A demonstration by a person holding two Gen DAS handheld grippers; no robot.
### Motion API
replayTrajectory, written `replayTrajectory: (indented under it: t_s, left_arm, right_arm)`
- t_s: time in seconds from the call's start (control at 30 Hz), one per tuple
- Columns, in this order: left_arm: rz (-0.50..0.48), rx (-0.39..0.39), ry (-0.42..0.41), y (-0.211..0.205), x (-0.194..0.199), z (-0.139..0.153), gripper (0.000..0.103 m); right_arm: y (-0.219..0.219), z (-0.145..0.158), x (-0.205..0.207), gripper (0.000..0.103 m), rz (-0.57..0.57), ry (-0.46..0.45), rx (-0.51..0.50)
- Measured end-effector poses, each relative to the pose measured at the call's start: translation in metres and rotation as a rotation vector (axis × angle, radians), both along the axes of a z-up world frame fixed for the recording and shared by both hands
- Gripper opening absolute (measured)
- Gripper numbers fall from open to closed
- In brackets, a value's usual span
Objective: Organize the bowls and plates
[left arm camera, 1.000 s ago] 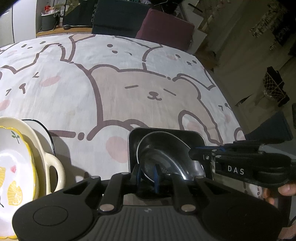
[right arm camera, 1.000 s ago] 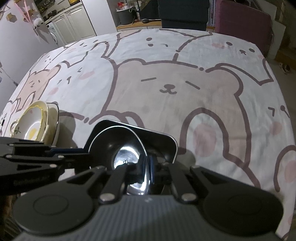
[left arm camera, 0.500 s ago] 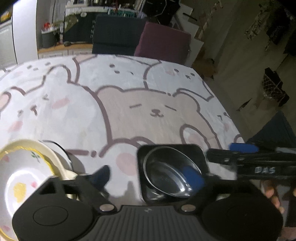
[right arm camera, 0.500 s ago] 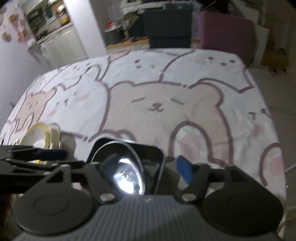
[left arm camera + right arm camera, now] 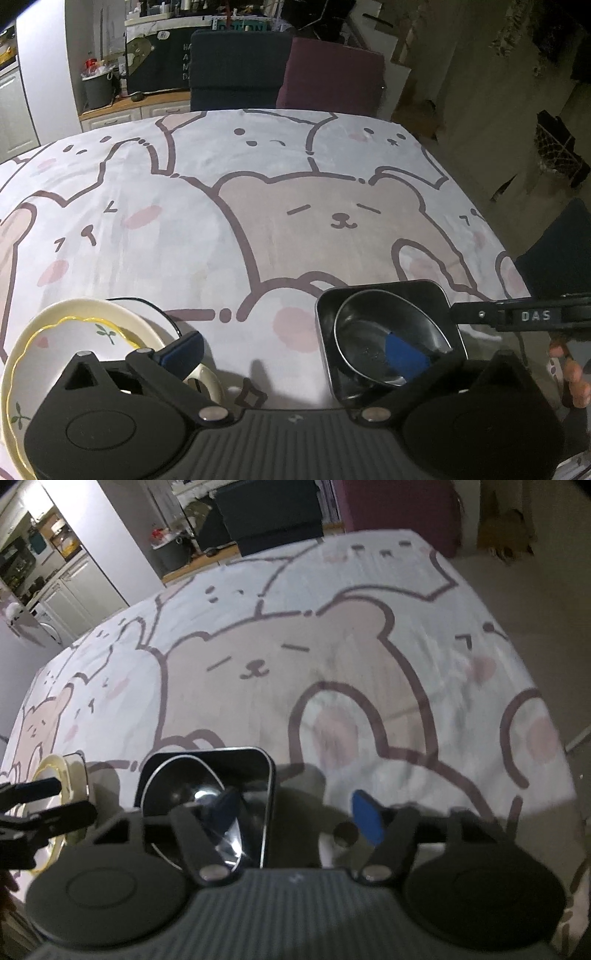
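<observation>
Both my hand-held grippers, left (image 5: pixel 291 354) and right (image 5: pixel 295 808), stand apart, empty, jaws just opened; steel bowl (image 5: pixel 384 332) nests in black tray (image 5: pixel 406 290), cream dish stack (image 5: pixel 92 332) just left.

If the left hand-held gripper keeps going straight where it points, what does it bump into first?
Probably just the bear-print tablecloth. The left hand-held gripper is open, with the handled ceramic dishes by its left finger and the steel bowl in the black square dish by its right. Depth is hard to judge.

Left gripper (image 5: pixel 293 350) hides much of the floral plate (image 5: pixel 74 339)
</observation>
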State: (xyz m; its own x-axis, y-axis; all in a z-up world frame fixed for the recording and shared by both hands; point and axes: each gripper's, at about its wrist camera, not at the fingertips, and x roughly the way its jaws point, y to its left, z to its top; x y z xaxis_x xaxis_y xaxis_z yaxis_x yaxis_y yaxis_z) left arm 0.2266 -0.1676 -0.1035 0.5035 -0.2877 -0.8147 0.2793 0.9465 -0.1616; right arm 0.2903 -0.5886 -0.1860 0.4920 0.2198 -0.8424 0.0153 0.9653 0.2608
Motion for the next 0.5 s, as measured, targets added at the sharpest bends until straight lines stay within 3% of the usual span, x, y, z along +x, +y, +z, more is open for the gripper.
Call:
replayTrajectory:
  t_s: [0.1, 0.2, 0.4, 0.5]
  left_arm:
    - [-0.038, 0.010, -0.007, -0.004, 0.000, -0.001, 0.100]
    - [-0.059, 0.012, 0.002, -0.005, 0.003, -0.002, 0.091]
    - [-0.091, 0.008, 0.038, -0.006, 0.007, -0.009, 0.065]
    - [-0.101, 0.009, 0.066, -0.006, 0.009, -0.014, 0.055]
  right_arm:
    - [0.003, -0.004, 0.006, 0.052, 0.016, 0.019, -0.016]
    - [0.008, -0.007, 0.008, 0.043, 0.033, 0.035, -0.026]
    - [0.019, -0.011, 0.012, 0.017, 0.082, 0.053, -0.037]
    - [0.022, -0.011, 0.012, 0.013, 0.096, 0.049, -0.046]
